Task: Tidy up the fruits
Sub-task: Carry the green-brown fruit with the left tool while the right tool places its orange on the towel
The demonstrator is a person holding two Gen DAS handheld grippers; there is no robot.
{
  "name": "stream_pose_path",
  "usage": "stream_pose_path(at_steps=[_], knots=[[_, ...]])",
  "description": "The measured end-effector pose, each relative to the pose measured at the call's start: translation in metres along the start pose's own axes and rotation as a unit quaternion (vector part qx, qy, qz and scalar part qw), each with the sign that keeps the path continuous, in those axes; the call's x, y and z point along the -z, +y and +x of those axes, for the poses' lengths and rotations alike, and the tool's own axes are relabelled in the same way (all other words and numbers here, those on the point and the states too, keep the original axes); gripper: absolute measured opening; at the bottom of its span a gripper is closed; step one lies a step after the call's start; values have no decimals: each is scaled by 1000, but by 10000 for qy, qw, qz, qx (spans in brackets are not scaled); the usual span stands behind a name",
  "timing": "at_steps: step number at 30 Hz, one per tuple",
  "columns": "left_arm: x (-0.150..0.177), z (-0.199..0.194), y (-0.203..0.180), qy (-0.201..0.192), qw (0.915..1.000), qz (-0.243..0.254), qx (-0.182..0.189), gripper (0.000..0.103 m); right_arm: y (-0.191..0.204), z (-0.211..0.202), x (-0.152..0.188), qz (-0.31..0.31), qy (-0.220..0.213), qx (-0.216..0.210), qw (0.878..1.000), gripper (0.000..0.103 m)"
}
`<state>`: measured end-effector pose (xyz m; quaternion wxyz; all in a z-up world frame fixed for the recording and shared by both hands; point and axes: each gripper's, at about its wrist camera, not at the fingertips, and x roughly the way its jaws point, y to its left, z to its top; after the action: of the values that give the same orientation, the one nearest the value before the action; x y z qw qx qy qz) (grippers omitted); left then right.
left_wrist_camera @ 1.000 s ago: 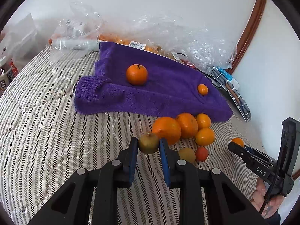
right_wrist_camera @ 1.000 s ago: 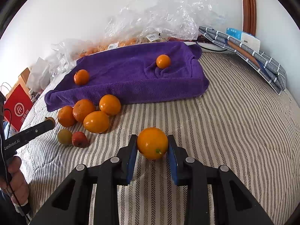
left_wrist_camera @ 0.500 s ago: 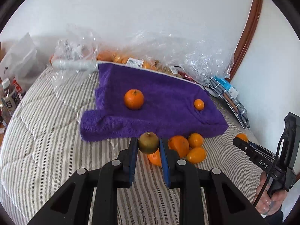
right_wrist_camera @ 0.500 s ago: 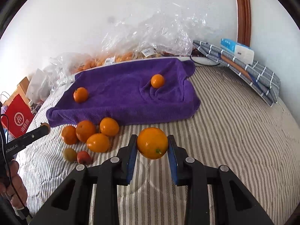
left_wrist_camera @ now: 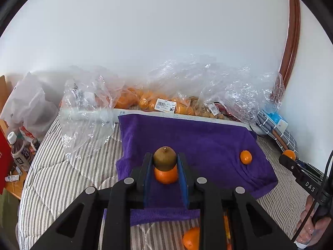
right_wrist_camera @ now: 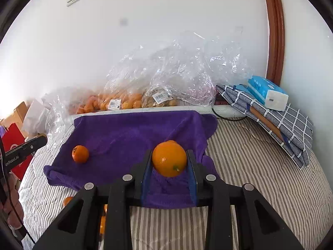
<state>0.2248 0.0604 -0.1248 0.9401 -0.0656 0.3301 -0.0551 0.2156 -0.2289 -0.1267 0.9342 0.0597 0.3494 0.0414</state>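
Left wrist view, left claw (left_wrist_camera: 164, 162) clamping brown fruit (left_wrist_camera: 164, 158), right claw (right_wrist_camera: 169, 162) clamping orange (right_wrist_camera: 169, 159), bagged oranges (right_wrist_camera: 116, 102) behind purple towel (right_wrist_camera: 129, 133)

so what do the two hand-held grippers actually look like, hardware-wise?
Both match: matte black angular bodies with triangular cutouts, round silver screw heads, and blue pads lining the finger insides. The left hand-held gripper has white "enRobot.AI" lettering on its side; the right hand-held gripper shows "DAS". A thin black cable runs by each bare hand.
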Motion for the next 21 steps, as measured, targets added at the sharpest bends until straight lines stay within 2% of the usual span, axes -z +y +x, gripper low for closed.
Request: stream_pose_path(at_steps=[6, 15, 21], knots=[[2, 29, -6, 27, 9999, 13, -154, 23, -4, 31, 0, 139, 112, -67, 9998, 31], [18, 49, 5, 213, 9995, -222, 43, 23, -7, 59, 18, 146, 302, 2, 9994, 31], [25, 54, -4, 228, 9997, 16, -53, 23, -6, 64, 21, 110, 372, -42, 9992, 31]])
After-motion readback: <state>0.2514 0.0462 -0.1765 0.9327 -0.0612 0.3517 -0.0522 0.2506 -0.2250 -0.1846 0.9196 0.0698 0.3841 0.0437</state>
